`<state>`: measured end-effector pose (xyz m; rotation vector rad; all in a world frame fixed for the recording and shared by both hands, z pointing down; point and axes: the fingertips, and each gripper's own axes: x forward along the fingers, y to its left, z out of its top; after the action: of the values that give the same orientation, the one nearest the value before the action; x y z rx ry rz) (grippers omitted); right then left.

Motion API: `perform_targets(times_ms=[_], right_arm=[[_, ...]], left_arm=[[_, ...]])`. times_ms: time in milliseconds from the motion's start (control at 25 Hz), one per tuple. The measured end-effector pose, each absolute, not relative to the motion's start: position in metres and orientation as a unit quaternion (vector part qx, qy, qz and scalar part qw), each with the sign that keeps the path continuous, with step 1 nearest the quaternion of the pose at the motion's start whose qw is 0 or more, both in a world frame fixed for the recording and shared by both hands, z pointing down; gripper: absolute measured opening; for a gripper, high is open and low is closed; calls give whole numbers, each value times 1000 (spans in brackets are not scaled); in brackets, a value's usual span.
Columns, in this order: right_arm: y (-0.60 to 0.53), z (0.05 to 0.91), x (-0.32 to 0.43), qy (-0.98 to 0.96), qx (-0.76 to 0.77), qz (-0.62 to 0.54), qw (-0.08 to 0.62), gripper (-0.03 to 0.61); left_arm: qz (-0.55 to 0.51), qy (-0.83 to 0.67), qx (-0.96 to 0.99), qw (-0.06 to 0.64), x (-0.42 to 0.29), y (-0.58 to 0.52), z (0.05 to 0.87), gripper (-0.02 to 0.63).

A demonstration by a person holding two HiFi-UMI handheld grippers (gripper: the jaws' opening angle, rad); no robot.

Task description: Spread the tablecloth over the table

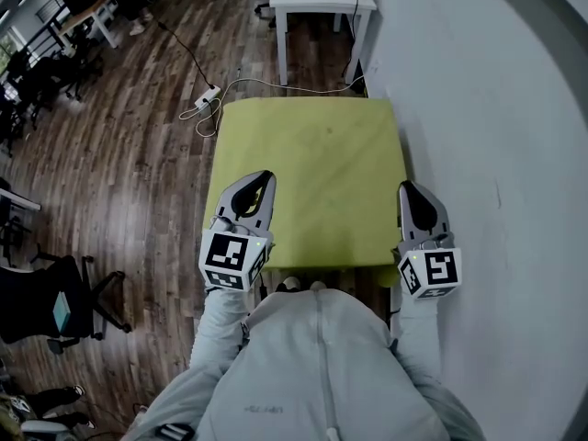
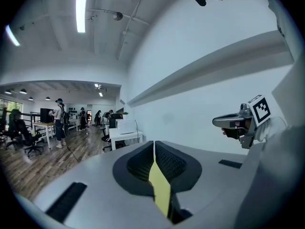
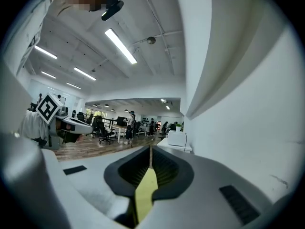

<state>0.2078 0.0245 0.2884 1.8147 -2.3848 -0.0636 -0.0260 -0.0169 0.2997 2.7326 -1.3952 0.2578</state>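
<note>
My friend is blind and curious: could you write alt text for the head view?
From above, a person's left gripper and right gripper each clamp a yellow-green fabric tablecloth spread flat beside a white wall, above a wooden floor.

Near corners of tablecloth (image 1: 312, 182) hidden behind left gripper (image 1: 261, 180) and right gripper (image 1: 407, 189), white desk (image 1: 317, 3) cut off at twelve o'clock

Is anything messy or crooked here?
Not much. The tablecloth looks smooth and straight, pinched at its near edge by the left gripper and right gripper. The only messy bit is a white cord lying in loops on the floor by the cloth's far left corner.
</note>
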Motion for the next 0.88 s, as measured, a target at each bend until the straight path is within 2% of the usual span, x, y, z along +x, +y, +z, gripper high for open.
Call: perform_targets(times_ms=[880], right_arm=[[36,292,205,-804,591,-18,55,21]], left_arm=[[93,-468,878,47,-31,4,313,25]])
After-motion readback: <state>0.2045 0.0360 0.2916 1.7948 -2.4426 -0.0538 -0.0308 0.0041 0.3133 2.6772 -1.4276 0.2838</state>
